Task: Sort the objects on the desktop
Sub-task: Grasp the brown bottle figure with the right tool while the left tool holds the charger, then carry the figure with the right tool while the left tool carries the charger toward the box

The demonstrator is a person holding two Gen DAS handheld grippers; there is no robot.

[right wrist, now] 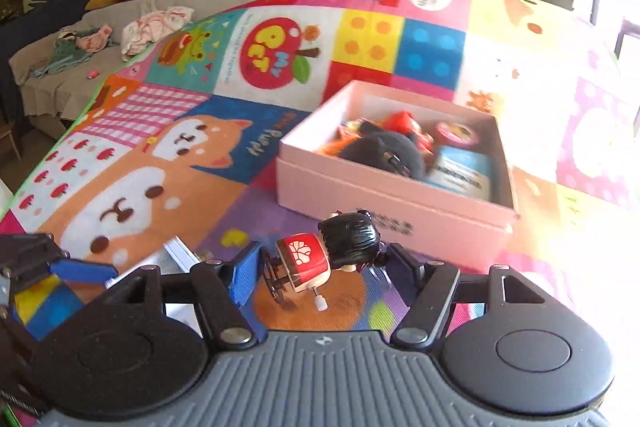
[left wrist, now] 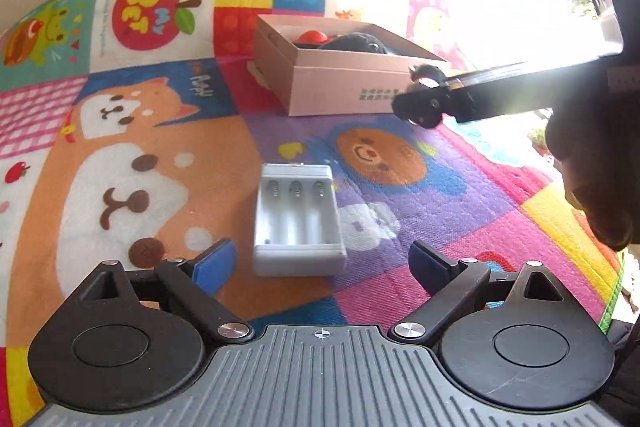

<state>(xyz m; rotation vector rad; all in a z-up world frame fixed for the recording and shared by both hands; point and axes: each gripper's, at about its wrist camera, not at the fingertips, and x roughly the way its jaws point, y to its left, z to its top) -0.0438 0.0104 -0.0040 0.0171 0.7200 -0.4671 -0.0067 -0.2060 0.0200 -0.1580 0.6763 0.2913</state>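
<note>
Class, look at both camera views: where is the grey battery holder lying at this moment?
In the left wrist view the grey battery holder lies open side up on the colourful mat, just ahead of the open left gripper, nearer than the pink box.

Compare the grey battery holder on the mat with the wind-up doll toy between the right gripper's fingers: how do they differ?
The battery holder lies flat on the mat, in front of the open left gripper; the wind-up doll toy sits between the fingers of the right gripper. The battery holder is plain grey and boxy with empty slots; the doll toy is red and white with black hair. Both are outside the pink box.
</note>
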